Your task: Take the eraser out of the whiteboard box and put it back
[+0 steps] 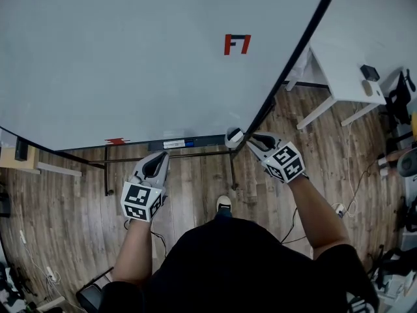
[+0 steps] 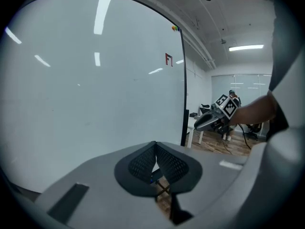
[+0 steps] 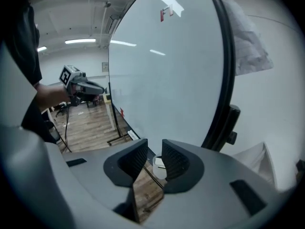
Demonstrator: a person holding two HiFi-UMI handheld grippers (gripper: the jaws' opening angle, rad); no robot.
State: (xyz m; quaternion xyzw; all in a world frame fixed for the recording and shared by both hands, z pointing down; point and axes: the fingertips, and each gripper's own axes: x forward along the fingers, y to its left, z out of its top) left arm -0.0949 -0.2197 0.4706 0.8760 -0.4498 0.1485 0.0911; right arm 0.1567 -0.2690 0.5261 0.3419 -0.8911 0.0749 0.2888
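Observation:
A white eraser [image 1: 234,137] with a dark top sits at the right end of the whiteboard's tray [image 1: 156,146], by the board's black edge. My right gripper [image 1: 250,137] is just to its right and open. In the right gripper view the white eraser [image 3: 158,163] shows through the gap, just past the gripper [image 3: 155,151]; the pads do not press on it. My left gripper [image 1: 159,156] hovers below the tray's middle, shut and holding nothing. Its fingertips [image 2: 155,147] meet in the left gripper view, where the right gripper [image 2: 212,121] also shows.
The big whiteboard [image 1: 130,57] carries a red mark [image 1: 237,44]. Markers [image 1: 177,143] lie in the tray. The stand's black legs [image 1: 106,171] rest on wood floor. A white table [image 1: 345,87] is at right, with cables and clutter along the floor's edges.

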